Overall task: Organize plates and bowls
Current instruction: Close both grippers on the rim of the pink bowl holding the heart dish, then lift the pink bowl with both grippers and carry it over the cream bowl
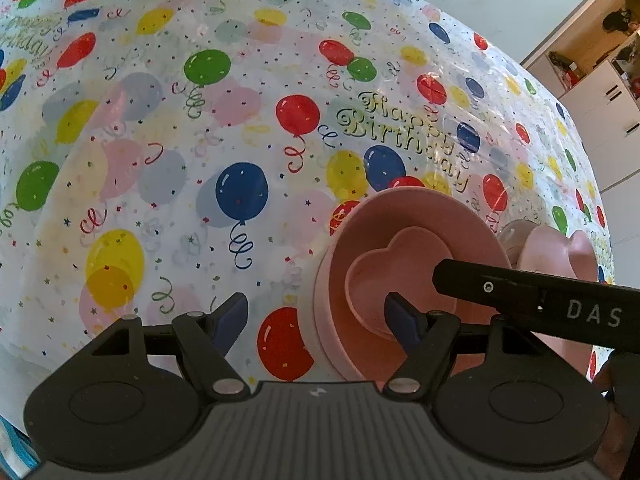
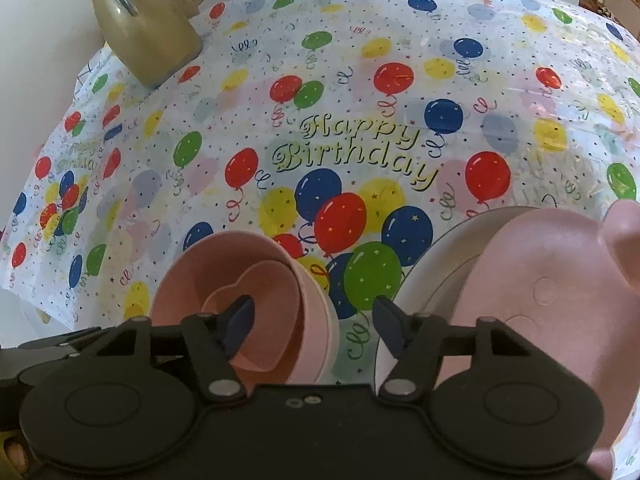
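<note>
1. The left hand-held gripper (image 1: 318,318) hangs over the counter (image 1: 168,128) with its jaws spread wide and nothing between them; its right fingertip sits in front of the heart-shaped bowl (image 1: 380,276).
2. That heart-shaped bowl rests inside a round pink bowl (image 1: 472,220), which appears to sit in a paler pink bowl (image 1: 324,320); the stack stands on the balloon-print tablecloth (image 1: 240,92).
3. The right hand-held gripper (image 2: 316,322) is also spread open and holds nothing. Its left fingertip is in front of the bowl stack (image 2: 224,264); its right fingertip is near the rim of the white plate (image 2: 424,276).
4. A pink bear-shaped plate (image 2: 560,264) lies on the white plate, just to the right of the bowls, with a strip of cloth between the two piles.
5. A beige jug (image 2: 140,28) stands at the counter's far left corner, well apart from the dishes.
</note>
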